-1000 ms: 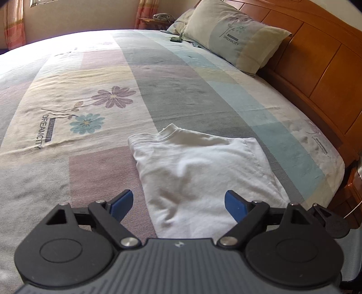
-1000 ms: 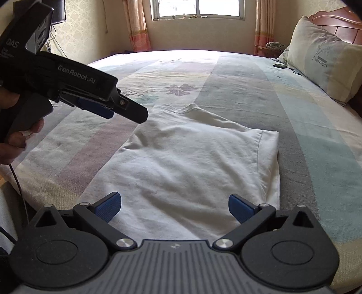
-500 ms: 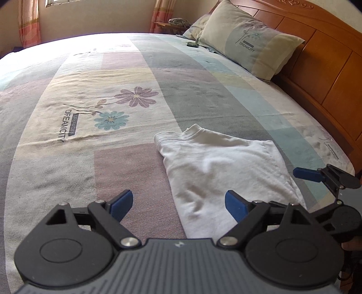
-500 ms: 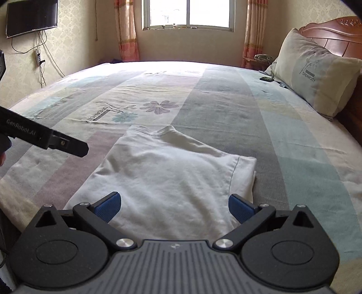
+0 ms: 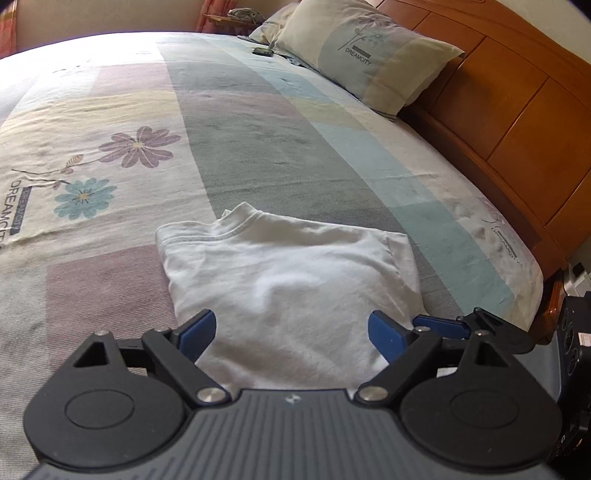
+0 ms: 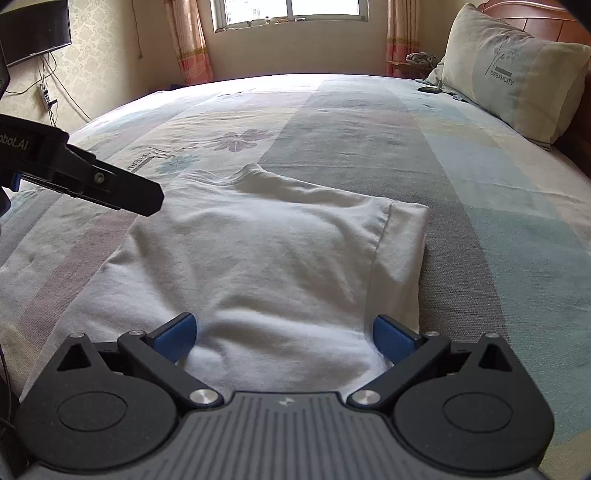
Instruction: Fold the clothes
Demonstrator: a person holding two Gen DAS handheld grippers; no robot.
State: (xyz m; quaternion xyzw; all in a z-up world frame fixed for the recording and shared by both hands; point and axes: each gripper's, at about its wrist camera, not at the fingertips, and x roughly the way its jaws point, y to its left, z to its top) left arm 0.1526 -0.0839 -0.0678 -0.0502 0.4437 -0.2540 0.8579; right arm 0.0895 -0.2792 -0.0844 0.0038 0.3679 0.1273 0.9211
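One white T-shirt (image 6: 266,258) lying flat near the bed's (image 5: 258,147) foot edge, collar pointing away towards the window, one pillow (image 5: 365,55) by the headboard, left gripper (image 5: 291,332) and right gripper (image 6: 284,338) both spread wide, empty

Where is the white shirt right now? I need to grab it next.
In both wrist views the white shirt lies on the bed near its front edge, collar toward the purple flower print.

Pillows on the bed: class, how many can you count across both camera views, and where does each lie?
2. The front pillow leans against the wooden headboard. A second pillow lies partly hidden behind it, toward the nightstand. More could be concealed behind them.
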